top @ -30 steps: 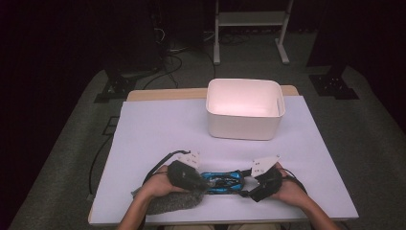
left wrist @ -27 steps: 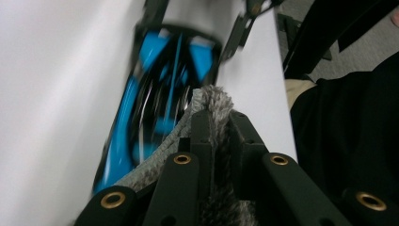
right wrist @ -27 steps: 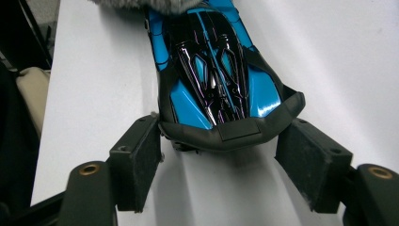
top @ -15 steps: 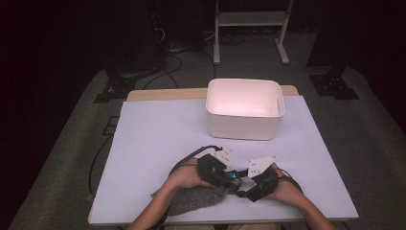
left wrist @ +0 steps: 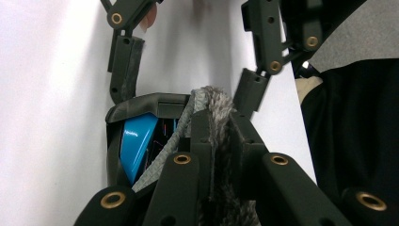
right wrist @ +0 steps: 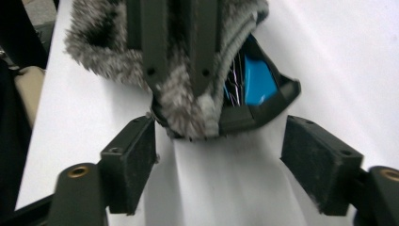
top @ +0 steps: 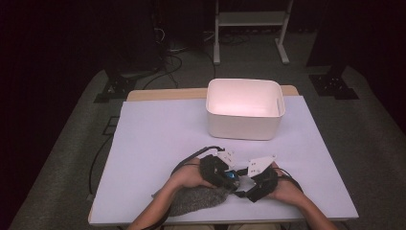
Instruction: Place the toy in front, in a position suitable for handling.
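A black and blue device (top: 233, 176) lies on the white table near its front edge. My left gripper (top: 230, 177) is shut on a grey furry cover (top: 198, 200), whose open mouth sits over one end of the device (left wrist: 136, 141). The fur (left wrist: 215, 101) is pinched between the left jaws (left wrist: 217, 125). My right gripper (top: 244, 186) faces it, open. Its jaws have just been opening, and its pads (right wrist: 129, 162) stand on either side of the device's black end (right wrist: 263, 110) without touching it. The left jaws (right wrist: 178, 87) and the fur (right wrist: 101, 47) show at the top of the right gripper view.
A white rectangular bin (top: 245, 108) stands at the back of the table (top: 158, 139), right of centre. Cables trail from both grippers. A shelf frame (top: 249, 19) stands on the dark floor beyond the table. The person's forearms come in at the front edge.
The left hand has moved right with the furry cover, up to the right gripper. The blue device, fully seen before, is now largely covered by the fur and the left gripper.
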Available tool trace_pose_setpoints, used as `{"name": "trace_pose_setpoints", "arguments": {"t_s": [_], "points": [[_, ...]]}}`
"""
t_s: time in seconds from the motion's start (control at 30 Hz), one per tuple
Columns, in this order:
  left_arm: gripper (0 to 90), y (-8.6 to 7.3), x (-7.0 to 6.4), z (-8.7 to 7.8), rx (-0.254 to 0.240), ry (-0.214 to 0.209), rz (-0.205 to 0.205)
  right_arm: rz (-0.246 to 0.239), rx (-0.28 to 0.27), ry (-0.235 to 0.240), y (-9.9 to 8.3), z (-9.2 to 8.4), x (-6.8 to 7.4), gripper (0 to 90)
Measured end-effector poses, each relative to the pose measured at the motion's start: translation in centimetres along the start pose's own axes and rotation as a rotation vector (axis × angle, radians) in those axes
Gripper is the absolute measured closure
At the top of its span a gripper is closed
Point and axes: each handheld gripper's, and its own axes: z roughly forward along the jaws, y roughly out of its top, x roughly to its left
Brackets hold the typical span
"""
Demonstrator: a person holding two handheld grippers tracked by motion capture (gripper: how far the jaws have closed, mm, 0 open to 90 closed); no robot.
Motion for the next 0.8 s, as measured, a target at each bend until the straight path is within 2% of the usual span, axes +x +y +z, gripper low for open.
{"name": "trace_pose_setpoints", "arguments": {"t_s": [0.13,0.17,0.27,0.37,0.53,0.7,0.8], "points": [[81.8,0.0,0.0,0.1,-0.001,-0.006,-0.005,-0.018,-0.011,0.002,0.5,0.4,0.0,20.7],[81.8,0.0,0.1,0.1,-0.001,-0.006,-0.005,-0.034,-0.011,0.002,0.6,0.5,-0.1,20.6],[81.8,0.0,0.1,0.1,-0.001,-0.009,-0.005,-0.031,-0.006,0.004,0.7,1.0,-0.1,20.7],[81.7,0.1,0.1,0.1,-0.002,-0.011,-0.007,-0.054,-0.003,-0.003,0.7,1.6,0.0,21.4],[81.8,0.6,0.3,0.5,-0.007,-0.004,0.009,-0.05,-0.009,0.003,0.7,1.6,-0.1,22.5],[82.3,0.7,0.7,0.2,-0.008,0.009,0.005,-0.038,-0.006,0.009,0.7,1.6,0.0,22.8],[82.3,0.6,0.9,-0.3,-0.037,0.021,-0.013,-0.034,-0.005,0.011,0.7,1.6,-0.1,22.8]]}}
